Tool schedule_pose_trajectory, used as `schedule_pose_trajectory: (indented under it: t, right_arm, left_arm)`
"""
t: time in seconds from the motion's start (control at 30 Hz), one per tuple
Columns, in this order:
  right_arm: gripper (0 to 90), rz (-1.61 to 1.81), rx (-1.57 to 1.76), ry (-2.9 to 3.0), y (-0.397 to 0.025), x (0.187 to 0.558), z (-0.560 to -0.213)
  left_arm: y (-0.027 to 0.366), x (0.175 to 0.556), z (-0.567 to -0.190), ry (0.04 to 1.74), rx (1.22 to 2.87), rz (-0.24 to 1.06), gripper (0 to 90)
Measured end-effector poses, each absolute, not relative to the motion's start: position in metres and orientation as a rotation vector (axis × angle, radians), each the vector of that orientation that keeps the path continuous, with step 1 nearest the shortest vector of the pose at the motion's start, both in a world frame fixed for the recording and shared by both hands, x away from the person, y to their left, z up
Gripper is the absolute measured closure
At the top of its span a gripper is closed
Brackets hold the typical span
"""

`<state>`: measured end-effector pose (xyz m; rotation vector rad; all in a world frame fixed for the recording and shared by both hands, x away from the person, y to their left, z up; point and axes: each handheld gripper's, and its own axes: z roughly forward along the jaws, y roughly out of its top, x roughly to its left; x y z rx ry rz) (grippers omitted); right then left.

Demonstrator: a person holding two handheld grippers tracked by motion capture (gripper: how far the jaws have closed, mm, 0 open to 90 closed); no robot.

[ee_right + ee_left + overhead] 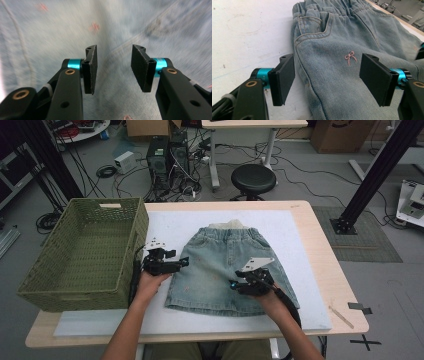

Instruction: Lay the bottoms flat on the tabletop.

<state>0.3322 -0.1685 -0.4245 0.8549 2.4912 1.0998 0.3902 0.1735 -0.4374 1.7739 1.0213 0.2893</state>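
While both my jaws stand spread, the skirt [229, 268] lies flat mid-counter.
I'd pinch its left edge with my left gripper [327, 75], my right gripper [113, 68] biting only fabric, lifting evenly.

Left gripper [184, 262] fingers [284, 78] wide apart; right gripper [234, 284] fingers [90, 71] parted less, both forearms low.
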Motion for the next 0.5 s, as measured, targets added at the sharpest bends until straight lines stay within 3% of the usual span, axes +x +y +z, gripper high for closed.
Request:
schedule_pose_trajectory:
  t: [0.13,0.37,0.5]
  right_arm:
    - [63.7,1.157,0.756,2.567,-0.166,0.319,-0.424]
    - [61.6,1.130,0.703,2.713,-0.161,0.310,-0.444]
    - [80.7,1.125,0.658,2.691,-0.160,0.307,-0.447]
  left_arm:
    - [0.175,0.389,-0.437,1.018,1.773,0.289,28.6]
    - [0.176,0.388,-0.437,1.013,1.777,0.290,28.6]
    - [0.177,0.386,-0.436,1.015,1.773,0.291,28.6]
